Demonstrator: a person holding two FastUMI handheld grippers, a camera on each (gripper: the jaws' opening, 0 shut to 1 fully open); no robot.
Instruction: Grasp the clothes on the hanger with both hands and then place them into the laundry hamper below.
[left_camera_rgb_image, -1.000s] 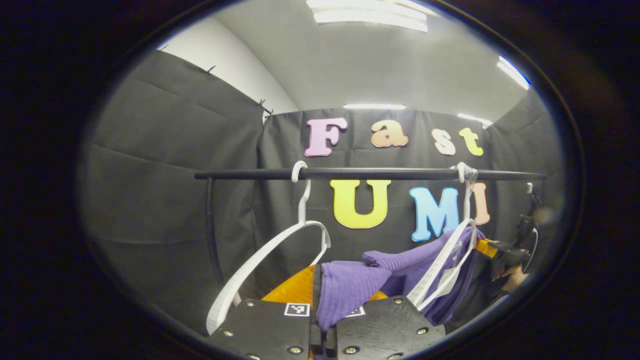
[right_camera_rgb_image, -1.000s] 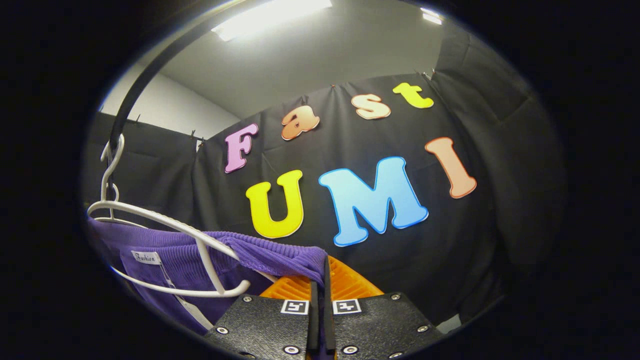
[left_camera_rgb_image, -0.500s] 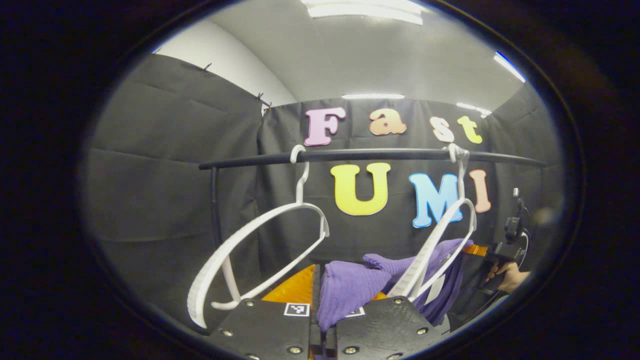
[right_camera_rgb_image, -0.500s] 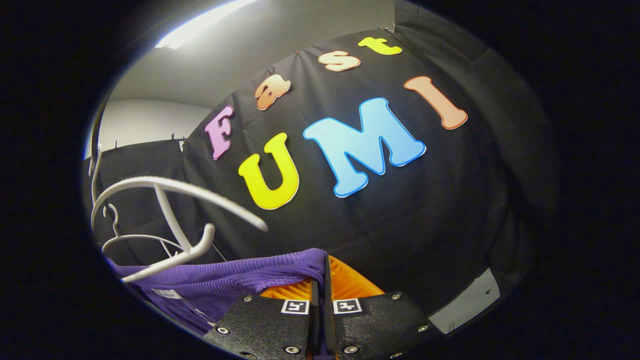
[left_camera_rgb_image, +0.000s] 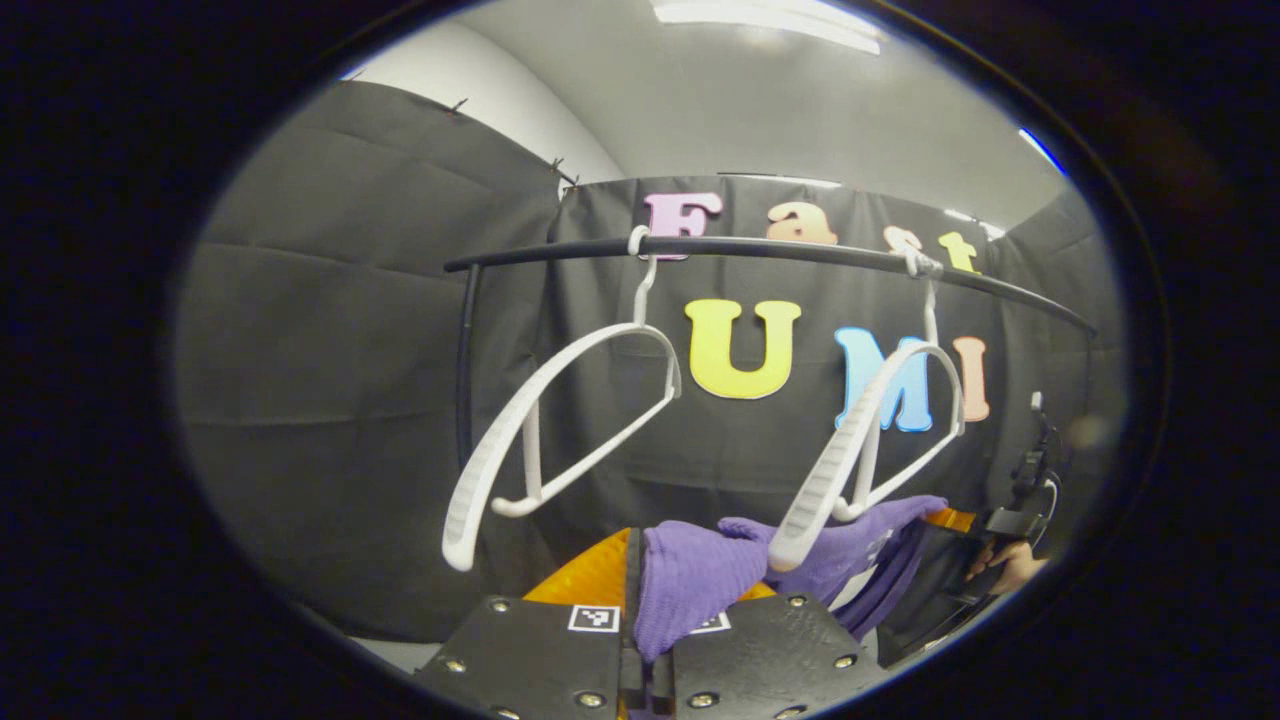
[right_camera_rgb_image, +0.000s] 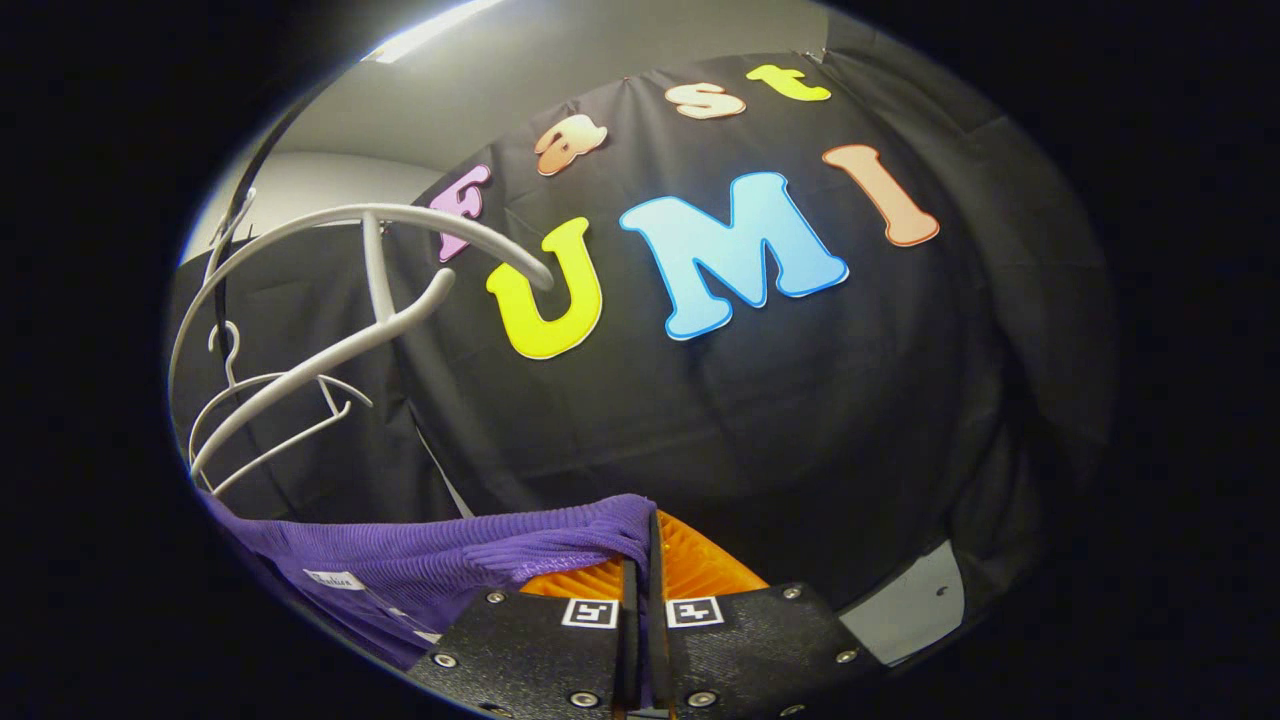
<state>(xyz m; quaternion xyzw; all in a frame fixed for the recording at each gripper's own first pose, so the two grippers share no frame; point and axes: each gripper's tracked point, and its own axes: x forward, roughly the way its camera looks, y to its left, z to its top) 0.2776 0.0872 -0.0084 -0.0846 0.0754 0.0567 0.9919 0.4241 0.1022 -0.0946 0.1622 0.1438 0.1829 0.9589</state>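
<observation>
The left gripper (left_camera_rgb_image: 640, 600) is clamping both fingers on one end of the purple garment (left_camera_rgb_image: 700, 575), a bunched fold bulging out between them at the bottom of the left gripper view. From there the knit is stretching across to the right, sagging under the nearer hanger (left_camera_rgb_image: 860, 450), whose lower tip is overlapping the cloth, though contact is hard to judge. At the far end a hand (left_camera_rgb_image: 1005, 570) is gripping the other tool, the right gripper (left_camera_rgb_image: 950, 520), which is meeting the garment's far edge. In the right gripper view, that gripper (right_camera_rgb_image: 645, 560) is pinched tight on the garment (right_camera_rgb_image: 450, 565), the fabric running off to the left with a small white label (right_camera_rgb_image: 335, 580) showing on it. Both white hangers are hanging bare from the black rail (left_camera_rgb_image: 780, 247), the garment lying below them; the second hanger (left_camera_rgb_image: 560, 420) is dangling further left along the rail, well apart from the cloth.
</observation>
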